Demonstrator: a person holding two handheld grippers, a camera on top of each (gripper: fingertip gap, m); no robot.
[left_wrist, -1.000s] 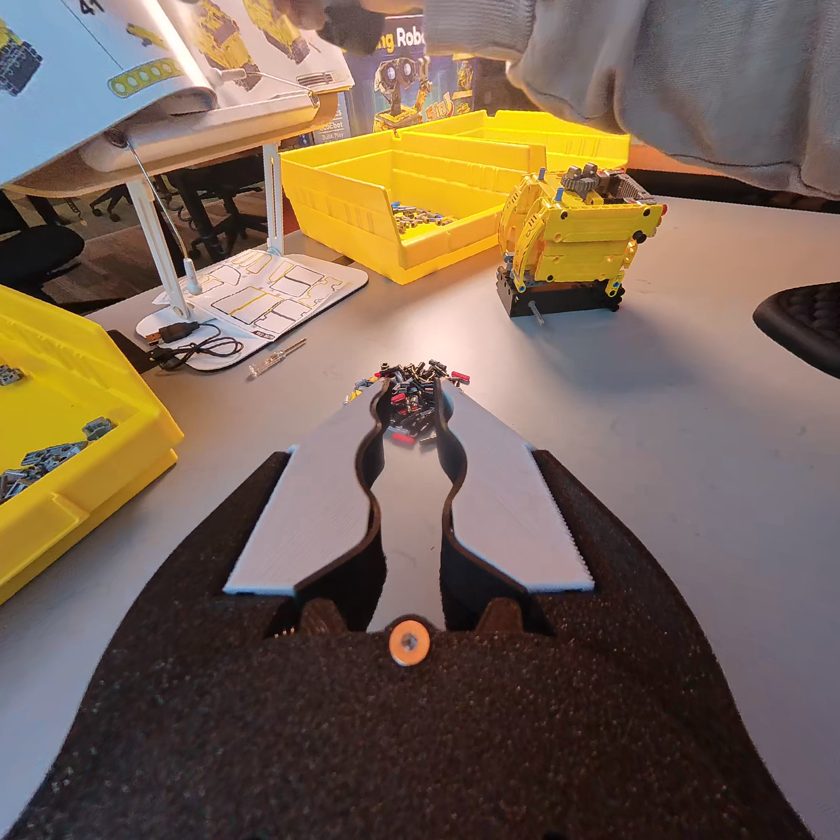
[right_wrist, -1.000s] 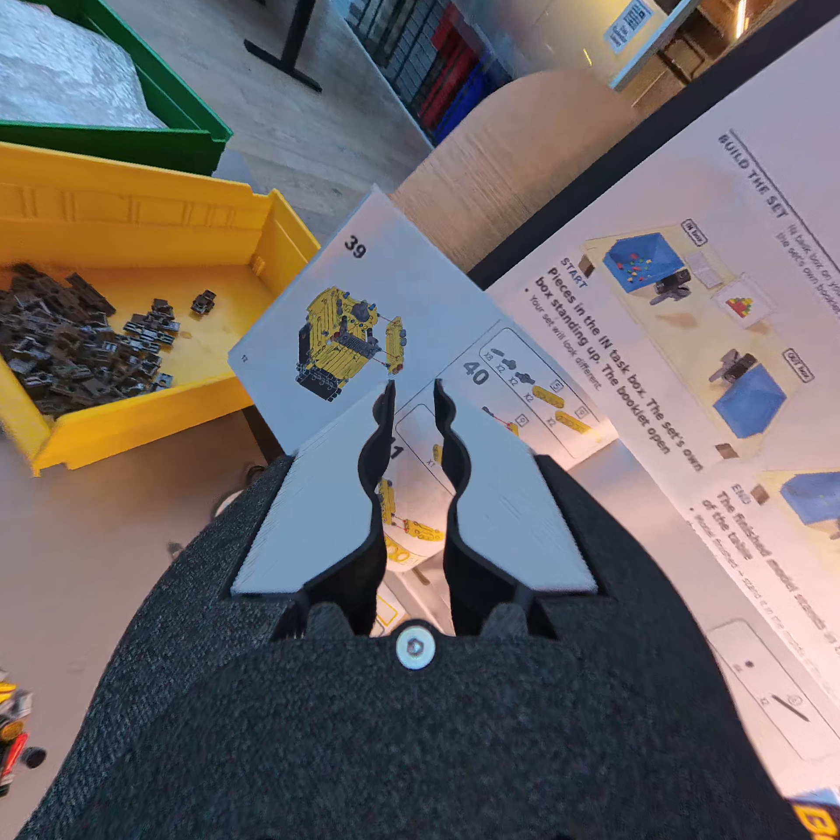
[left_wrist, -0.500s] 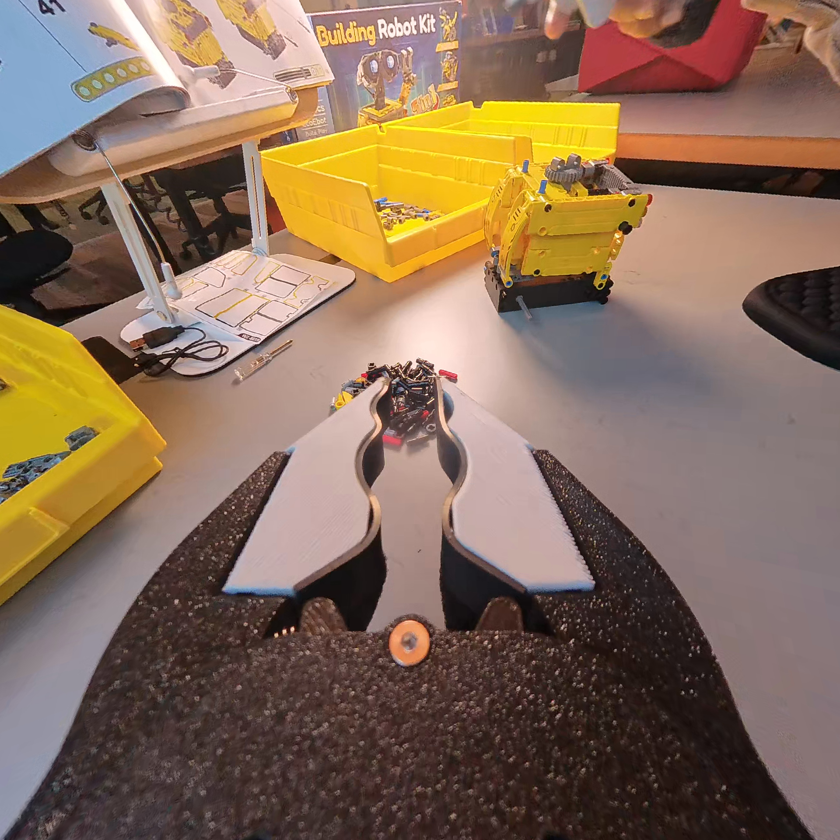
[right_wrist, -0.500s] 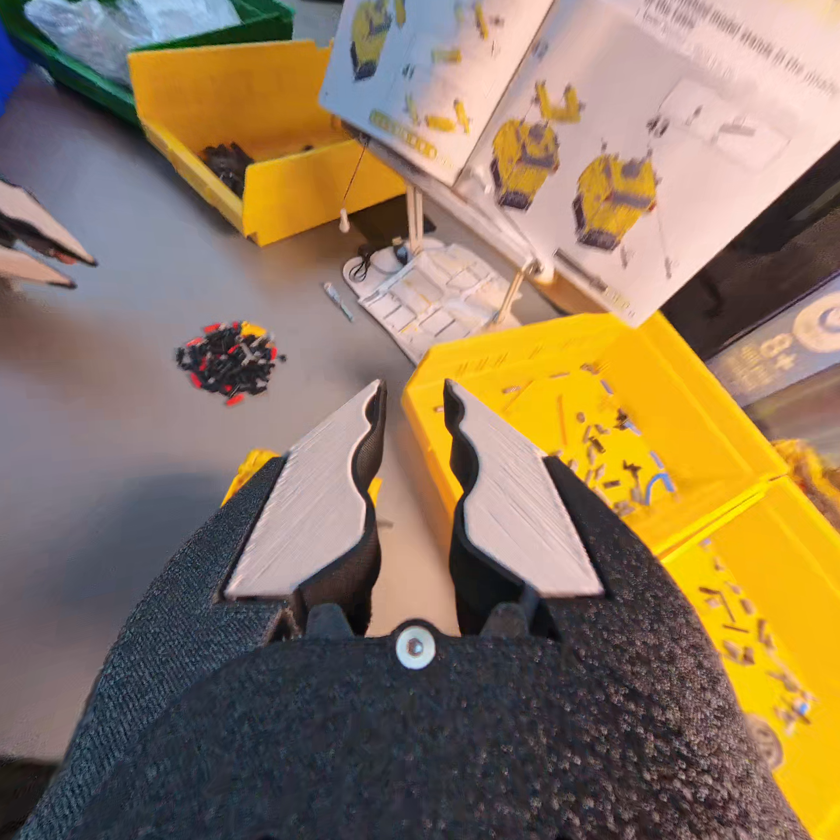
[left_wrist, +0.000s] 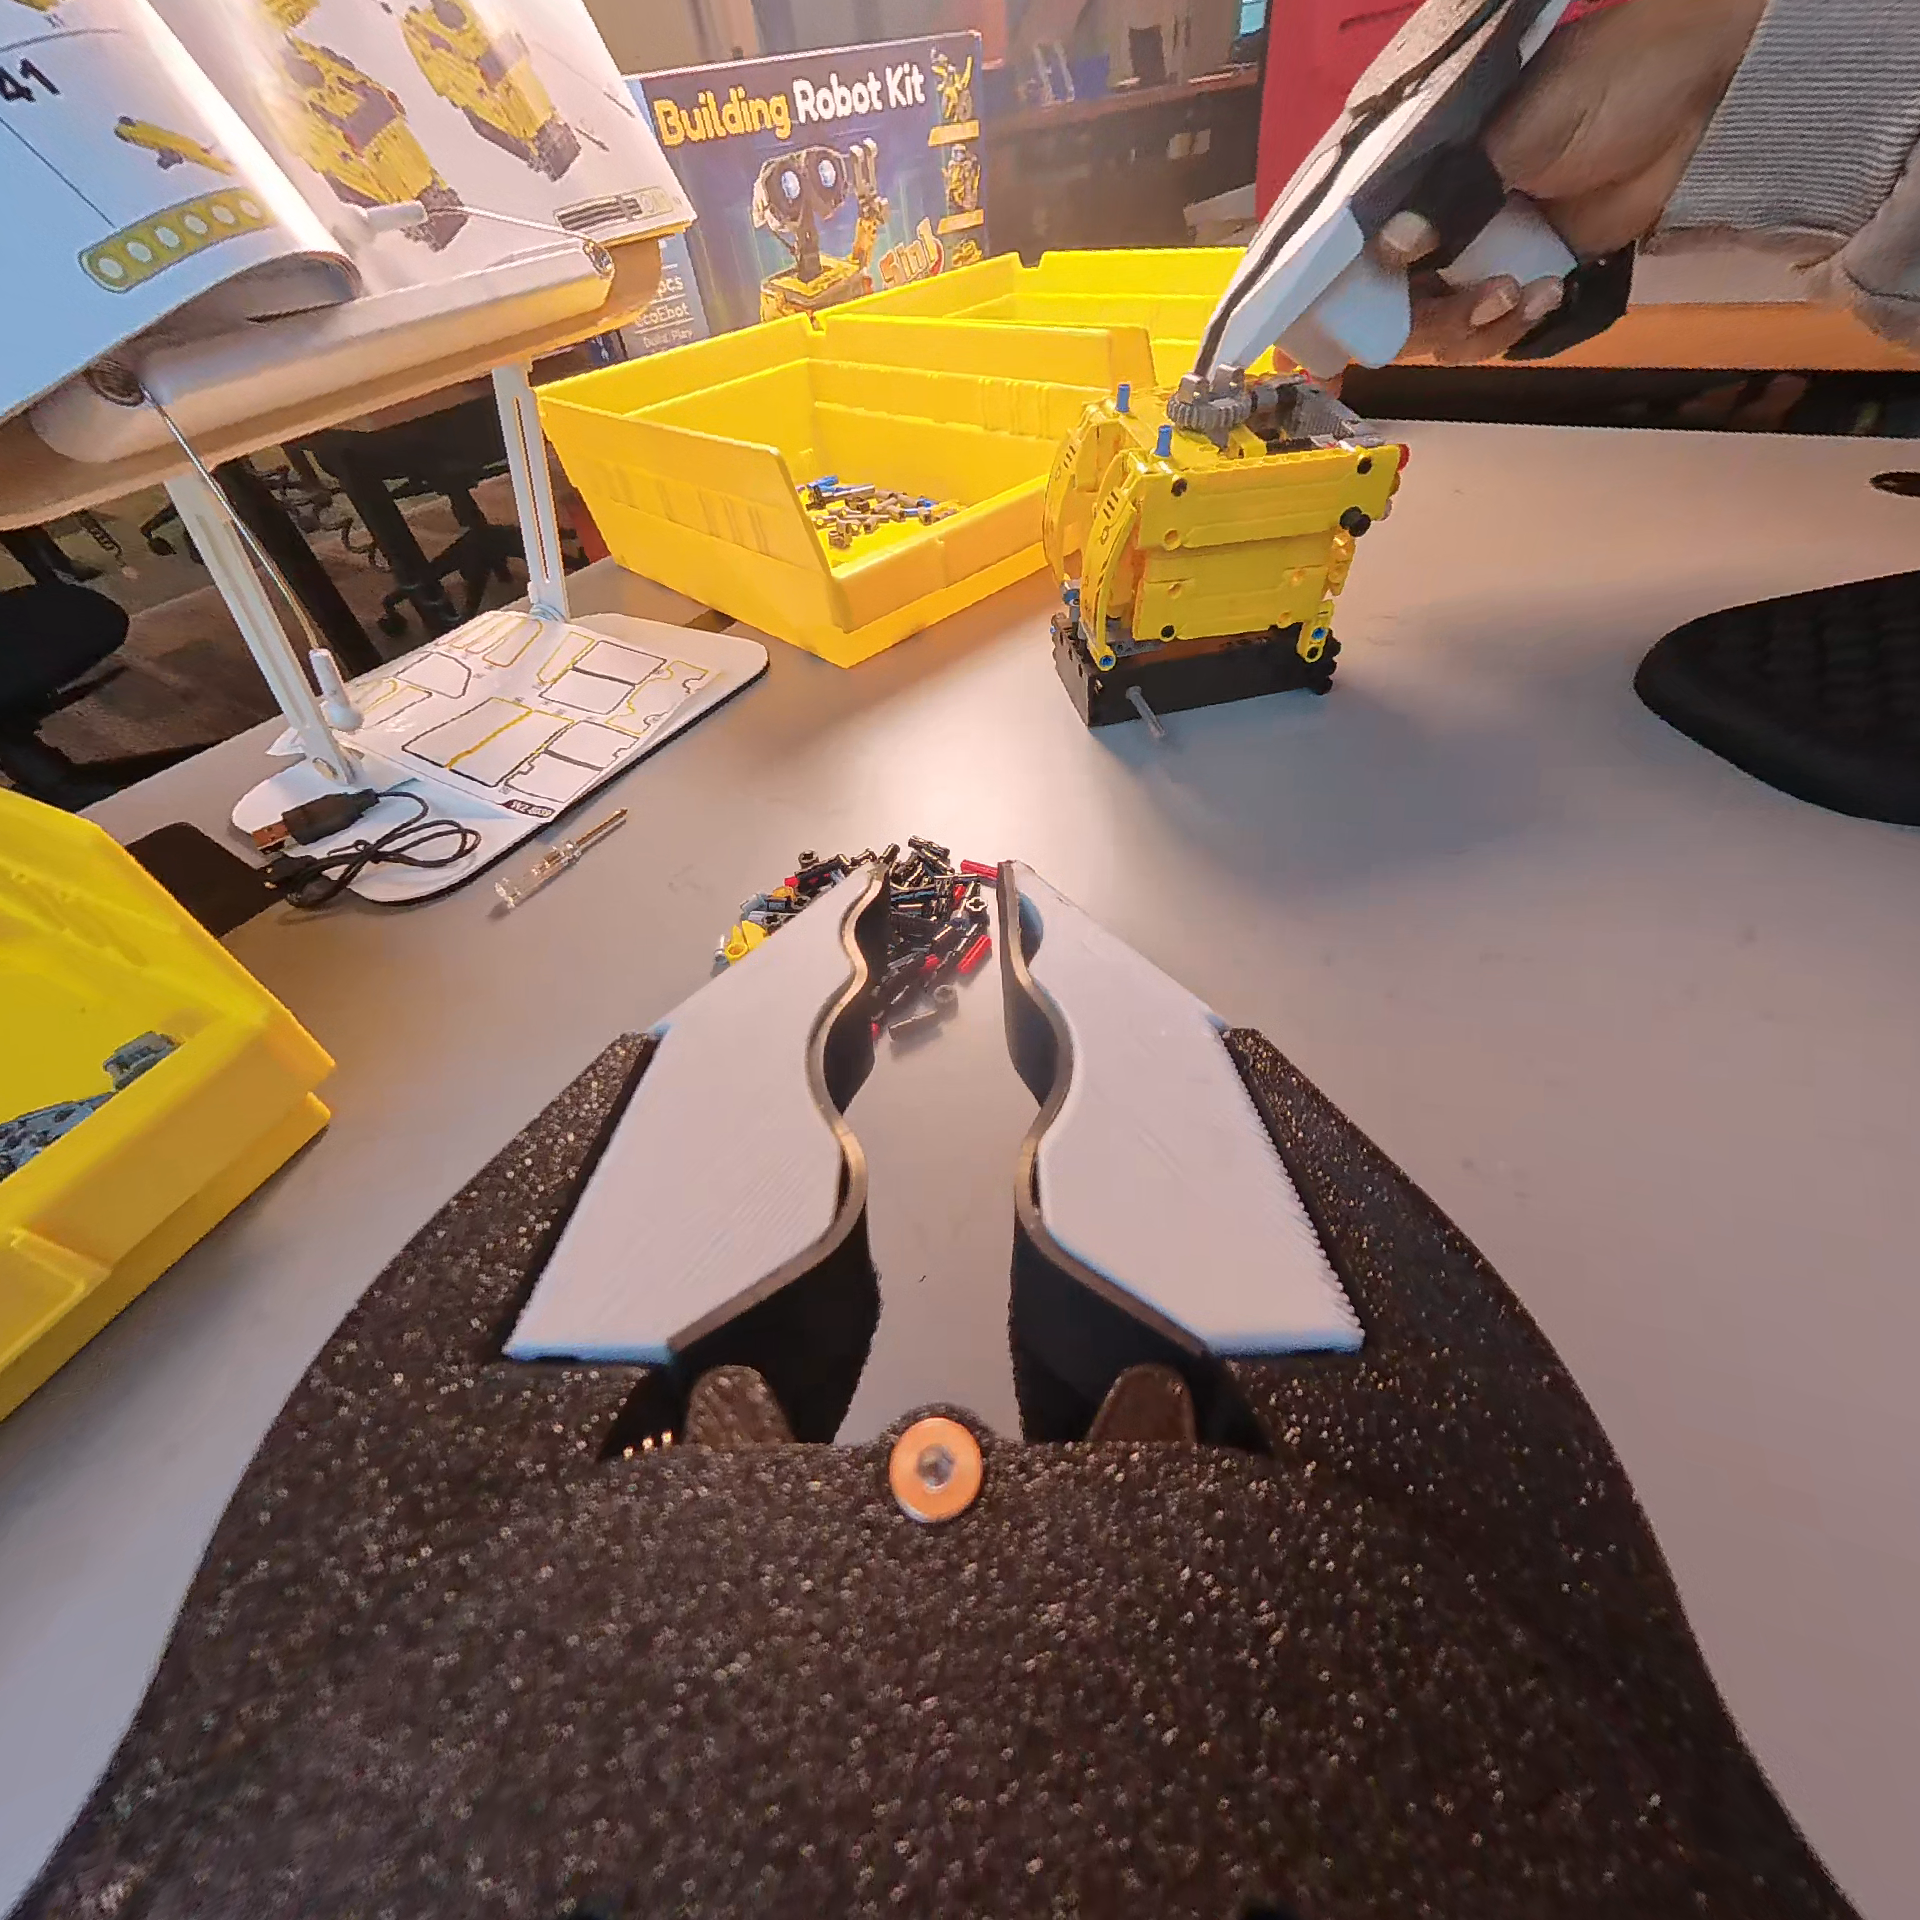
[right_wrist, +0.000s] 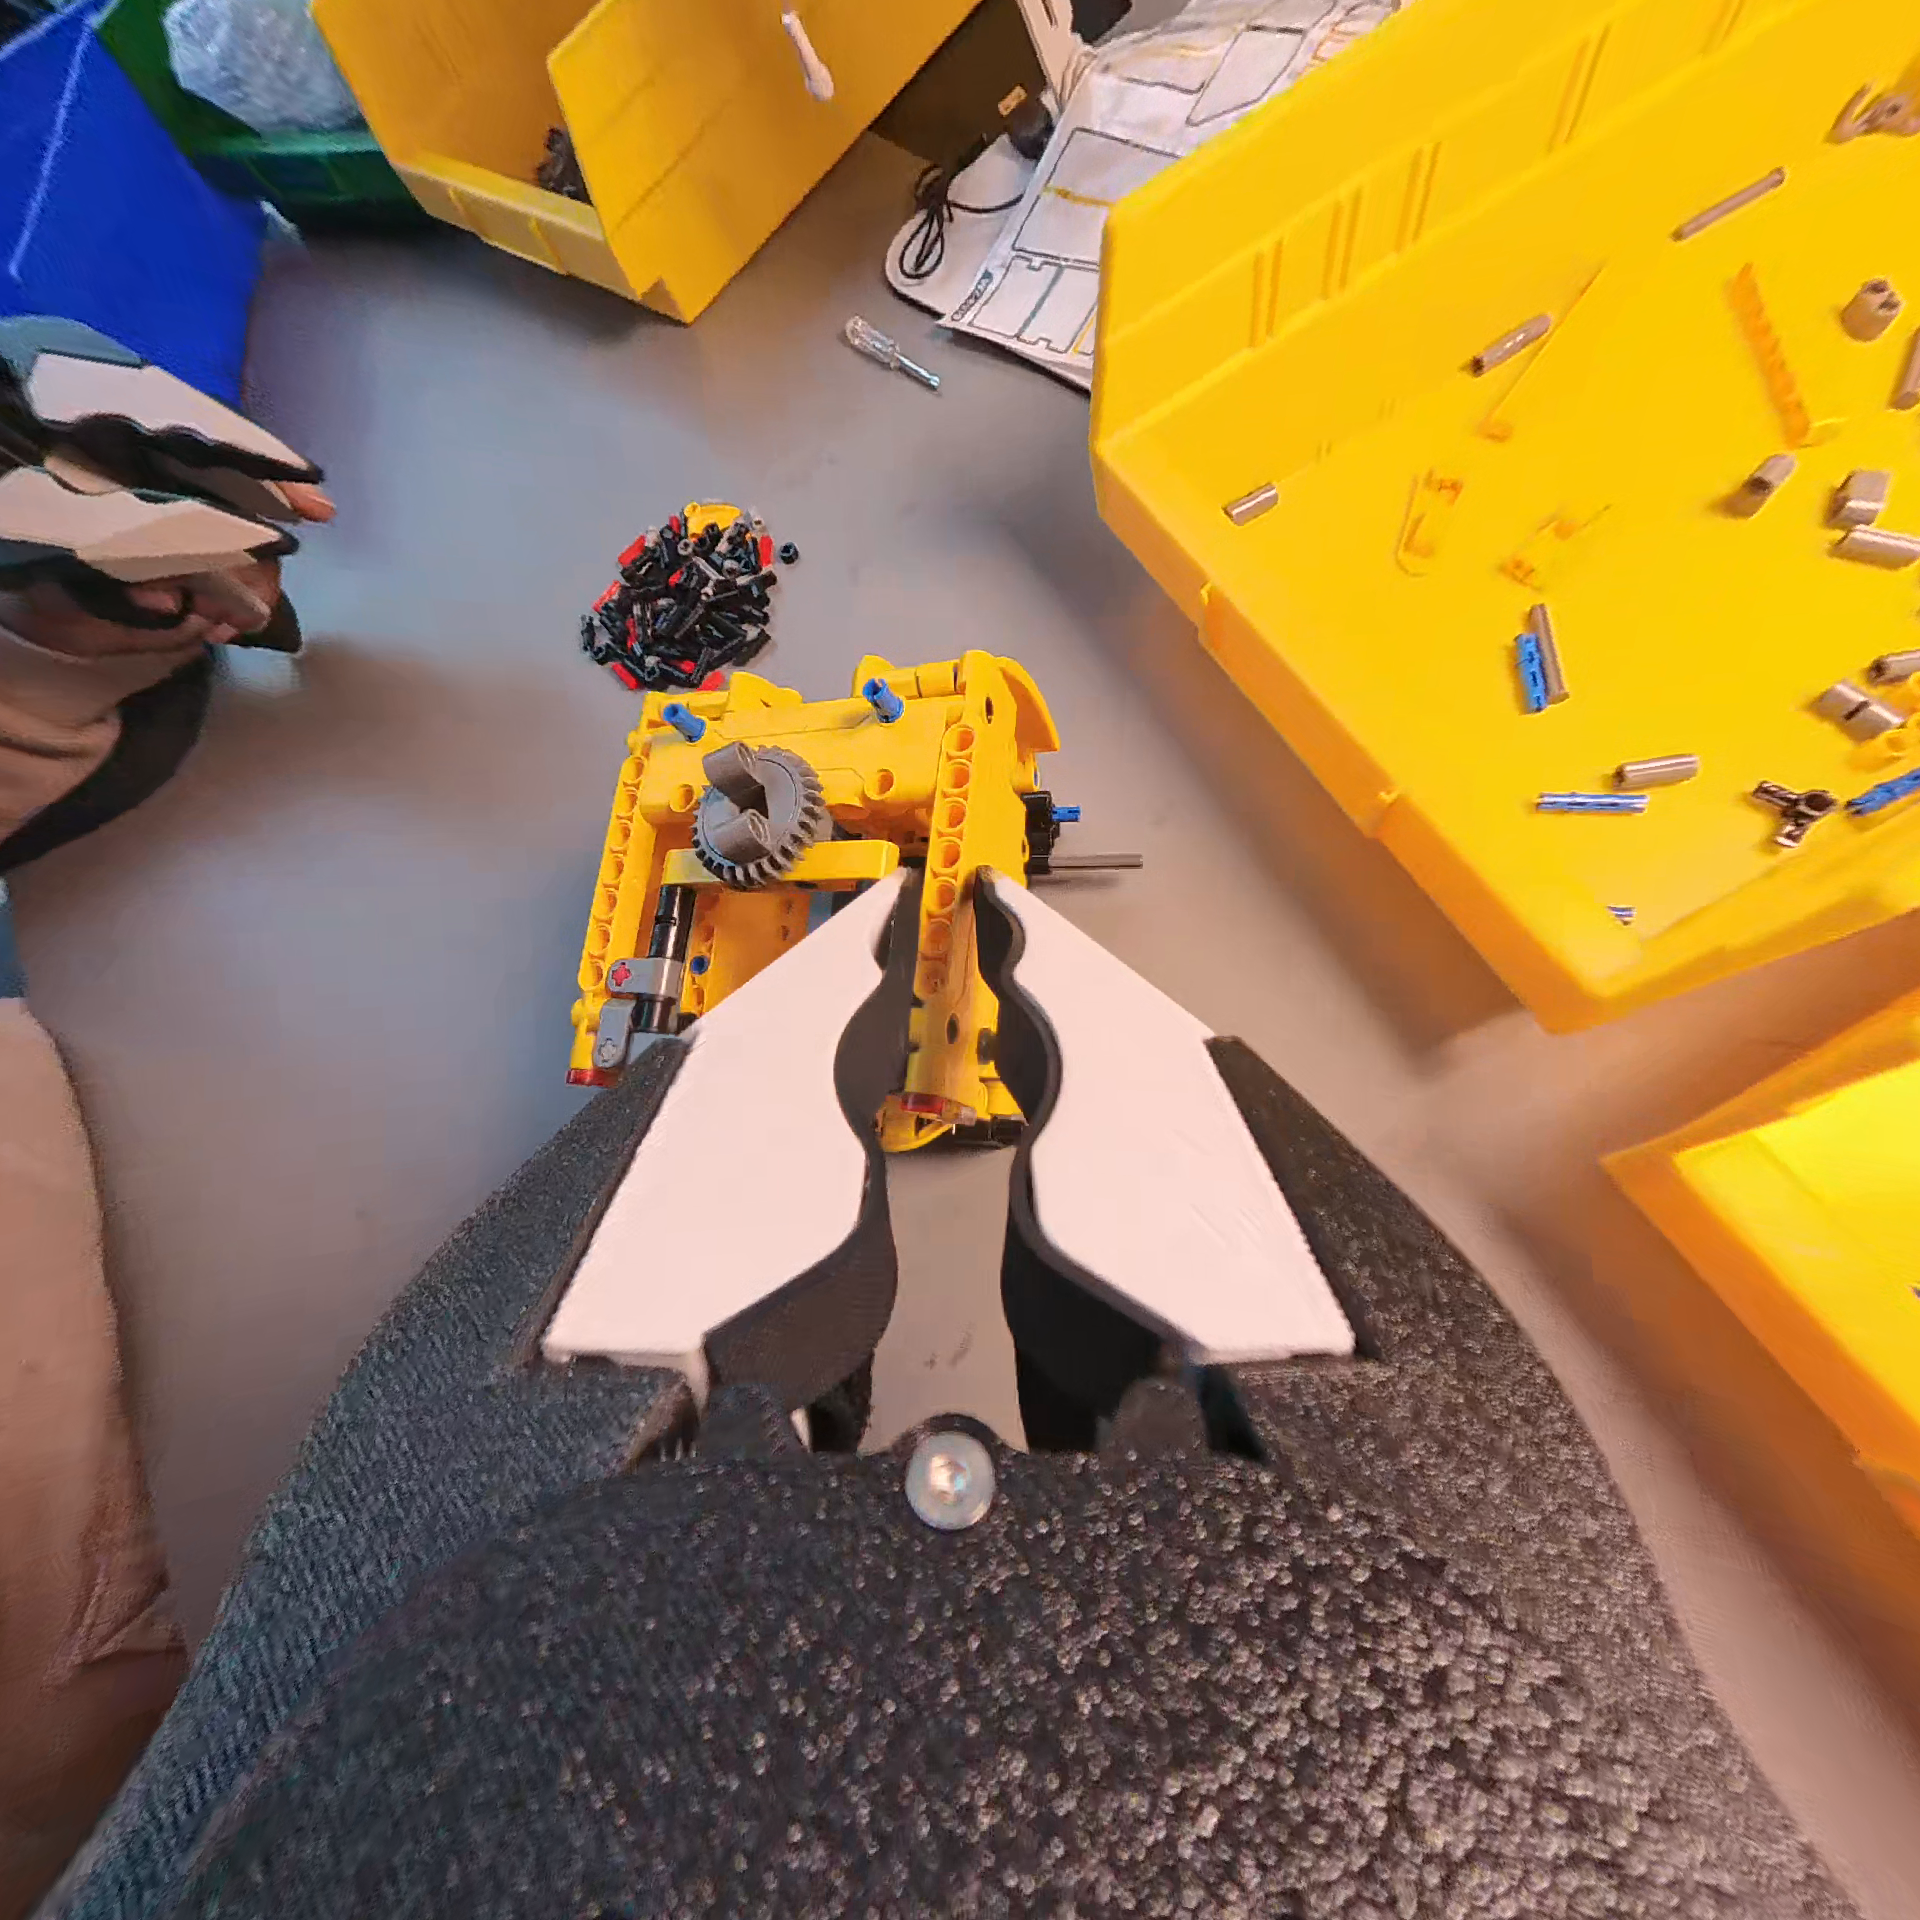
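My left gripper (left_wrist: 940, 878) is open and empty, low over the grey table, its fingertips at the near edge of a pile of small black and red pins (left_wrist: 920, 940). A yellow brick-built model (left_wrist: 1216, 540) on a black base stands farther back right. My right gripper (right_wrist: 940, 888) is open and hovers over the model (right_wrist: 790, 831), with a yellow beam showing between its tips, next to a grey gear (right_wrist: 758, 800). In the left wrist view the right gripper (left_wrist: 1221, 358) points down at the model's top. The pin pile (right_wrist: 686, 613) lies beyond the model.
Yellow parts bins stand behind the model (left_wrist: 727, 499), at the left (left_wrist: 135, 1091) and on the right (right_wrist: 1351, 520). An open instruction booklet (left_wrist: 312, 125) sits on a white stand (left_wrist: 540, 707). A small screwdriver (left_wrist: 561, 862), a kit box (left_wrist: 821, 177) and a black pad (left_wrist: 1808, 696) are nearby. The tips of one gripper are about 30 cm away from the tips of the other.
My right gripper swung away from the booklet, passed over the yellow bin and came down over the yellow model. My left gripper stayed by the pin pile.
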